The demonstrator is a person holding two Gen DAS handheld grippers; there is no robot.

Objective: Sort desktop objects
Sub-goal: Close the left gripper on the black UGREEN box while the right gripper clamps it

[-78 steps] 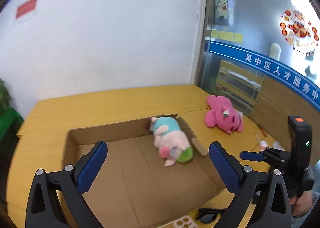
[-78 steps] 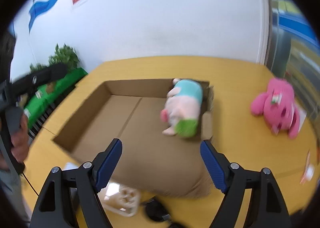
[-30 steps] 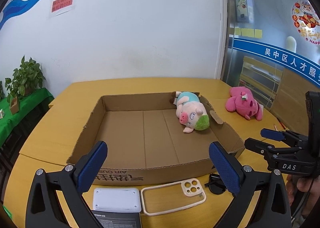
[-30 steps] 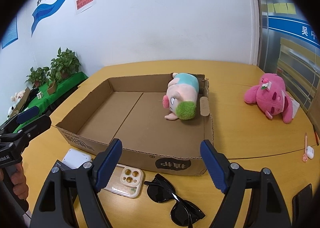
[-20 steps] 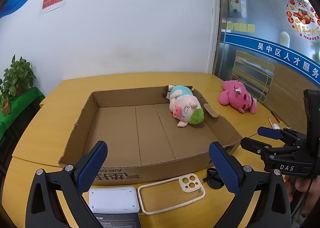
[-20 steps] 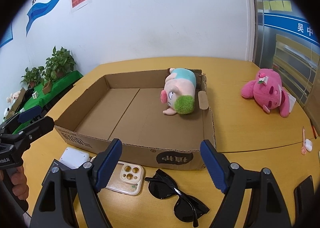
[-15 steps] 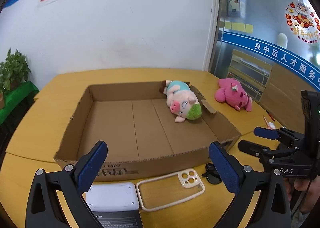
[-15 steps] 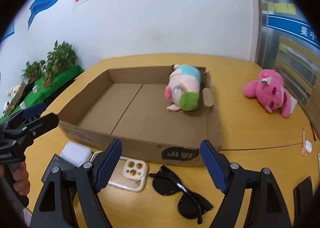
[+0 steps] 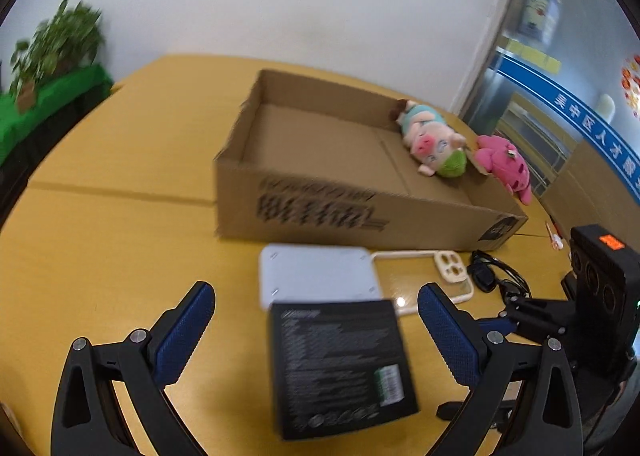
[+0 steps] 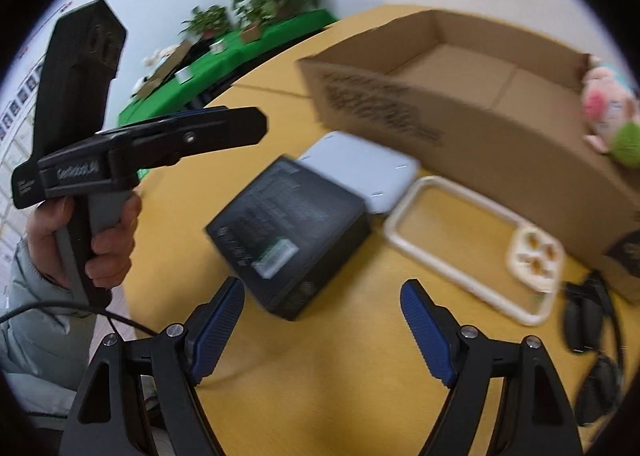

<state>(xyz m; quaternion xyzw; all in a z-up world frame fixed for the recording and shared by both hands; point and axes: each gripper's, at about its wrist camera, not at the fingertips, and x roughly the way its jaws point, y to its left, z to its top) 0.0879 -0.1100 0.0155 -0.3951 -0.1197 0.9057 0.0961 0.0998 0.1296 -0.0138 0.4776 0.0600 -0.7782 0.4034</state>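
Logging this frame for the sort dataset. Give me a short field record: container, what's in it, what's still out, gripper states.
container: cardboard box, open top, on the yellow table
inside box: pig plush, at far right end
outside, beyond box: pink plush
outside, in front of box: black box, white flat device, phone case, sunglasses
left gripper: open, empty, over black box
right gripper: open, empty

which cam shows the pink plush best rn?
Left wrist: the pink plush lies whole on the table just beyond the cardboard box's far right corner, slightly blurred. The right wrist view does not show it; only the pig plush appears there.
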